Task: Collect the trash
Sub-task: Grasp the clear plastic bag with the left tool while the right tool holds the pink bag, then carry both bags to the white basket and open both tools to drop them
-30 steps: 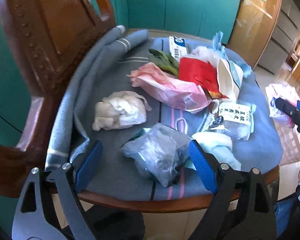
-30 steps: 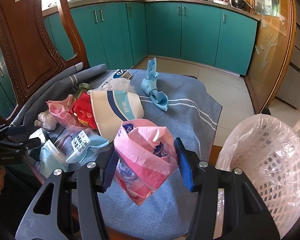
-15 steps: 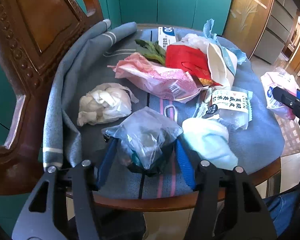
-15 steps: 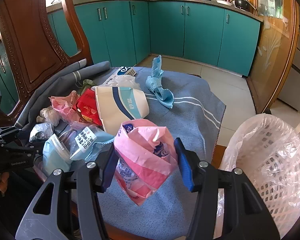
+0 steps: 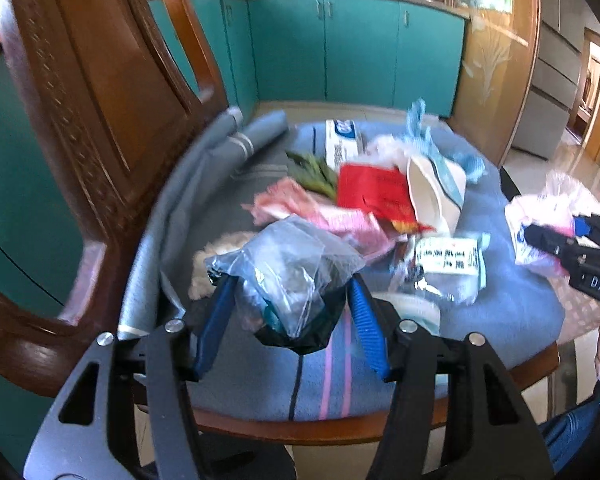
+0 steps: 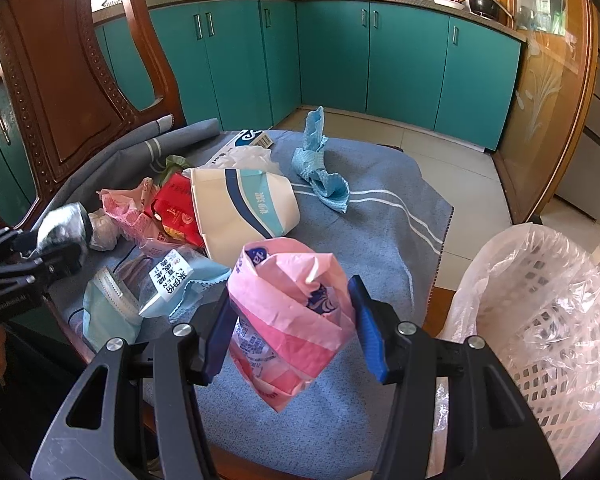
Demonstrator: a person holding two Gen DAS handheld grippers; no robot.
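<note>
Pictured, from left, on a wooden chair (image 6: 72, 92) draped with a blue-grey cloth (image 6: 380, 220): the left gripper (image 5: 290, 300), clamped on a crumpled clear plastic bag (image 5: 296, 264) and holding it clear of the seat, above a white wad of tissue (image 5: 220, 248) and beside a light-blue face mask (image 6: 108, 312) at the front edge; behind them, heaped mid-seat, a pink wrapper (image 5: 320, 216), a red packet (image 5: 376, 192), green leaves (image 5: 316, 172), a white-and-blue carton (image 6: 244, 208), a labelled clear pouch (image 5: 448, 260) and a toothpaste box (image 5: 340, 140); farther back, apart from the heap, a twisted blue paper towel (image 6: 320, 172). Seen nearer the right side of the seat: the right gripper (image 6: 292, 328), closed around a pink plastic bag (image 6: 292, 312) and holding it off the cloth. Standing at far right, just off the chair's edge: a white lattice basket (image 6: 556, 344) lined with a clear bag.
</note>
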